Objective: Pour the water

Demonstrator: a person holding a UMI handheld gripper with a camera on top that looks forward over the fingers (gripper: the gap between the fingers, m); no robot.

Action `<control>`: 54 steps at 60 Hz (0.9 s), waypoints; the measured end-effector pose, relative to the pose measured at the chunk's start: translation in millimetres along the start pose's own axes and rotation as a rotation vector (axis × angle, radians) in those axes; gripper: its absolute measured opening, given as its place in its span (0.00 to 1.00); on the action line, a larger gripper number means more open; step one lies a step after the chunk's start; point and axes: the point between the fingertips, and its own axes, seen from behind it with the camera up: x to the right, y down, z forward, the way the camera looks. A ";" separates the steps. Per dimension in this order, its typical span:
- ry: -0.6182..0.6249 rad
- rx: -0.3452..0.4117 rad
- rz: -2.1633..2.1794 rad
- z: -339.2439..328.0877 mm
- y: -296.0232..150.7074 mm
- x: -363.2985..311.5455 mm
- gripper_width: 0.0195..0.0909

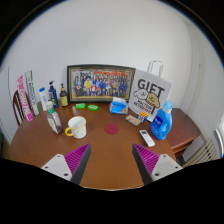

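Hand-held gripper (112, 160) gapes wide, holding nothing, above the table (110, 150); beyond stands a bag (150, 88) reading "GIFT".

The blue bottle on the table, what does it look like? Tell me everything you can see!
The blue bottle is see-through blue, plastic by the look of it, with a wide body and a narrower top. It stands upright on the brown wooden table, near its edge, just below a white paper bag printed with "GIFT". A small white object lies beside it. Nothing is holding it: the tongs are open, and the bottle stands beyond them, off to one side.
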 end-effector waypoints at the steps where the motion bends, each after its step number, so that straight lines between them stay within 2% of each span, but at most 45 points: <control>1: -0.004 -0.001 -0.004 0.0 0.8 -1.9 0.92; 8: -0.038 -0.020 -0.026 0.6 11.4 -31.4 0.92; 23: -0.132 -0.041 -0.079 2.1 29.1 -153.2 0.92; 29: -0.173 -0.005 -0.083 10.6 19.5 -208.4 0.93; 40: -0.200 0.112 -0.047 55.8 -13.7 -294.7 0.93; 54: -0.170 0.190 -0.031 153.3 -46.6 -339.0 0.93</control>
